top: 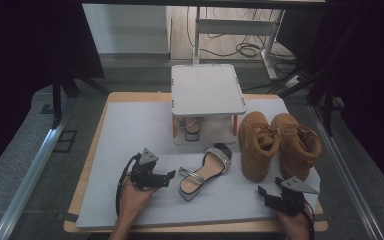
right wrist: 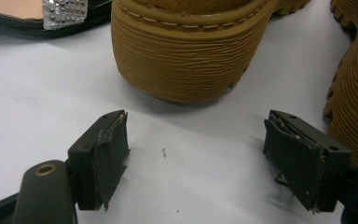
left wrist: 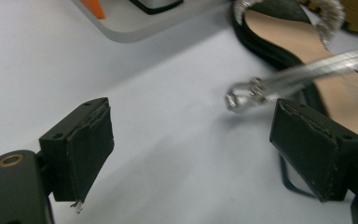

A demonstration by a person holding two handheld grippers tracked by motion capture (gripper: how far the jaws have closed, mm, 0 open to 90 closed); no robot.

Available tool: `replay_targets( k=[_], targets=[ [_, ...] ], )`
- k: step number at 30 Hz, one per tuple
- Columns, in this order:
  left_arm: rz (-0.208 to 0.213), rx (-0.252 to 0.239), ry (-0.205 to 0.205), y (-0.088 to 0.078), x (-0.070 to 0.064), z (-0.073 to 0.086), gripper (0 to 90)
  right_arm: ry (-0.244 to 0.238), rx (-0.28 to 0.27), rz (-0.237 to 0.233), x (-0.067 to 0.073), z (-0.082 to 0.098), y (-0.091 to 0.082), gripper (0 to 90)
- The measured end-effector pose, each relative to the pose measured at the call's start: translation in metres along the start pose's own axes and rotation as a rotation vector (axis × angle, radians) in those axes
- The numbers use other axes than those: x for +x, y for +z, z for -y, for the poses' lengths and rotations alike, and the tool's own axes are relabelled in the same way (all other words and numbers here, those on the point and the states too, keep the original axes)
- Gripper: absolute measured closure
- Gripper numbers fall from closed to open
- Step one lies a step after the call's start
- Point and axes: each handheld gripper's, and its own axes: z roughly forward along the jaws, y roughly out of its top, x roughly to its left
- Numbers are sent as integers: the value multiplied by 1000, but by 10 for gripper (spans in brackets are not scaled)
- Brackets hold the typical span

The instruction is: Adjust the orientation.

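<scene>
The left gripper hangs unclenched and empty just beside the sandal lying near the table's front edge, perhaps ready to seize its ankle strap, while the right gripper, jaws likewise apart, waits behind the nearer boot.

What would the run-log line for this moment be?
left gripper: open, empty | sandal: on mat, beside it | right gripper: open, near boots

There are two brown boots standing side by side on the table. There are two sandals: one sparkly sandal lies on the table, and one more sandal sits on the bottom shelf of the one little white rack. There are two grippers, one in each hand.
</scene>
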Motion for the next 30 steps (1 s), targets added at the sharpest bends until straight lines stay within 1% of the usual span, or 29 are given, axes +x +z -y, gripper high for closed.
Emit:
replay_targets(
  k=[4, 6, 8, 10, 11, 18, 20, 22, 24, 27, 28, 30],
  targets=[
    [36, -17, -17, -8, -4, 7, 130, 0, 0, 0, 0, 0, 0, 215],
    [50, -22, -16, -12, -6, 12, 130, 0, 0, 0, 0, 0, 0, 215],
    [55, -23, -14, -14, -7, 14, 130, 0, 0, 0, 0, 0, 0, 215],
    [67, -24, -3, -15, -12, 19, 130, 0, 0, 1, 0, 0, 0, 215],
    [67, -24, -3, -15, -12, 19, 130, 0, 0, 1, 0, 0, 0, 215],
    [72, -15, 35, -15, -24, 27, 131, 0, 0, 1, 0, 0, 0, 215],
    [76, -16, 43, -15, -27, 28, 133, 0, 0, 1, 0, 0, 0, 216],
    [91, -18, 55, -15, -33, 28, 135, 0, 0, 1, 0, 0, 0, 215],
    [96, -17, 58, -14, -35, 28, 136, 0, 0, 1, 0, 0, 0, 216],
    [108, -9, 72, -11, -41, 28, 136, 0, 0, 1, 0, 0, 0, 216],
    [115, -1, 79, -7, -44, 28, 136, 0, 0, 1, 0, 0, 0, 215],
    [122, -1, 82, -6, -45, 27, 136, 0, 0, 1, 0, 0, 0, 215]
  ],
)
